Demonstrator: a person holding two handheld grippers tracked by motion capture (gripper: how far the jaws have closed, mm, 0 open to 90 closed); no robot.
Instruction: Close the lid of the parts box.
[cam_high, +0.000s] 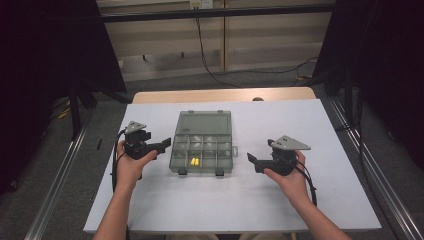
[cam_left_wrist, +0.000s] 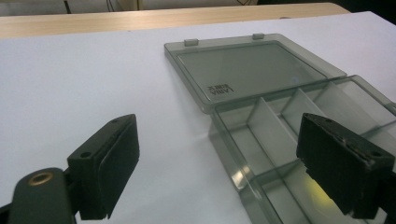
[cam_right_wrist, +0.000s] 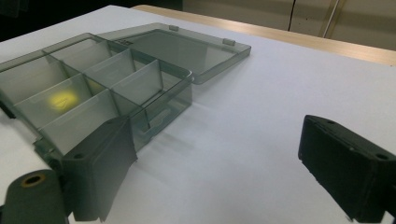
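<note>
Both forearms enter from the desk's near edge. Left gripper (cam_high: 162, 145) sits just beside the left wall of the open box (cam_high: 226, 150), jaws spread with nothing between them (in its own view one jaw overlaps the box). Right gripper (cam_high: 252, 161) rests near the box's right wall, apart from it, jaws likewise spread and empty. Centred on the desk (cam_high: 280, 200), the box has its lid (cam_high: 204, 121) folded flat toward the far edge. Yellow pieces (cam_high: 194, 161) lie in a near-row compartment.
</note>
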